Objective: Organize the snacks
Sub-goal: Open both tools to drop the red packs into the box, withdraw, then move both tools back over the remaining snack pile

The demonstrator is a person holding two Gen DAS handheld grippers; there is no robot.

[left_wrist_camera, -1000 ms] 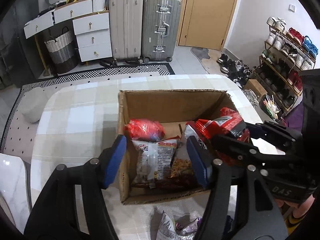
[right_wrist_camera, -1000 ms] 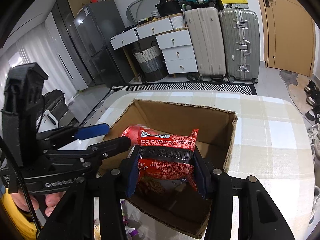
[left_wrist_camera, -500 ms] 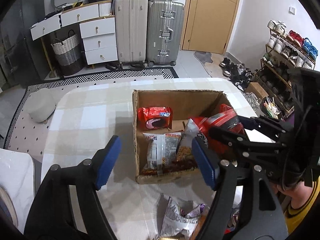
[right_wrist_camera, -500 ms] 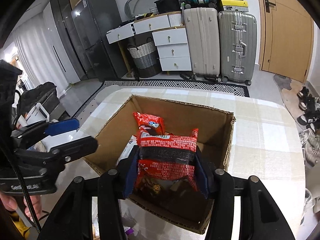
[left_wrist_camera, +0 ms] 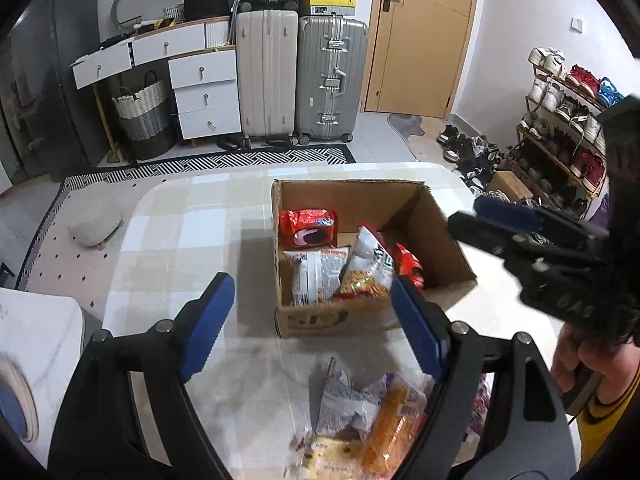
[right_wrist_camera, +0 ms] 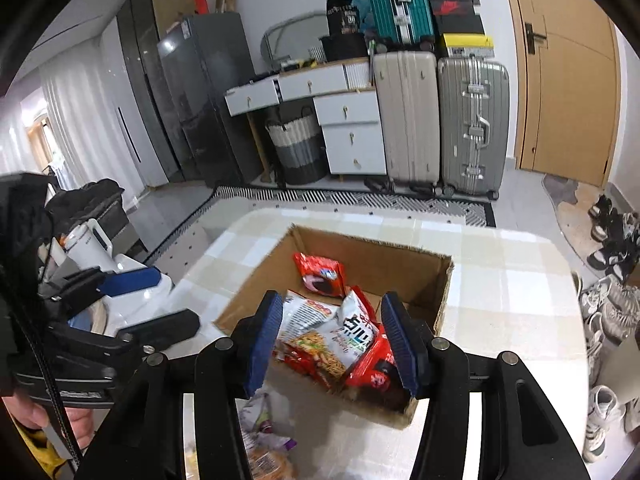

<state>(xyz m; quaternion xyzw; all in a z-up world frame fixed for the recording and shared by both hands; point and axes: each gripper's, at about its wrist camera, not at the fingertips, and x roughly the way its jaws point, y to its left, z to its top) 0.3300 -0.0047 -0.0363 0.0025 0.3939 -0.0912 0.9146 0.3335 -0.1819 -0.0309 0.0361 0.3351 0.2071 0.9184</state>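
Observation:
An open cardboard box (left_wrist_camera: 332, 318) (right_wrist_camera: 446, 280) stands on the checked table (left_wrist_camera: 180, 240). In it lie a red cookie pack (left_wrist_camera: 308, 226) (right_wrist_camera: 320, 274), a white noodle pack (left_wrist_camera: 316, 276), a white-and-orange pack (left_wrist_camera: 368, 268) (right_wrist_camera: 340, 336) and a red packet (left_wrist_camera: 408, 266) (right_wrist_camera: 372, 368). My left gripper (left_wrist_camera: 312, 324) hovers over the table in front of the box, jaws opening, nothing between them. My right gripper (right_wrist_camera: 332, 344) (left_wrist_camera: 492, 222) is open above the box's near right corner, holding nothing. Several loose snack bags (left_wrist_camera: 360, 412) (right_wrist_camera: 260, 420) lie on the table nearest me.
Beyond the table are two upright suitcases (left_wrist_camera: 300, 76), white drawers (left_wrist_camera: 204, 92), a woven basket (left_wrist_camera: 144, 116) and a wooden door (left_wrist_camera: 420, 36). A shoe rack (left_wrist_camera: 560, 120) lines the right wall. A white surface (left_wrist_camera: 32, 340) sits at the table's left.
My right gripper let go of the red packet, which now lies in the box, and lifted away. My left gripper pulled back from the box, rose and spread wider.

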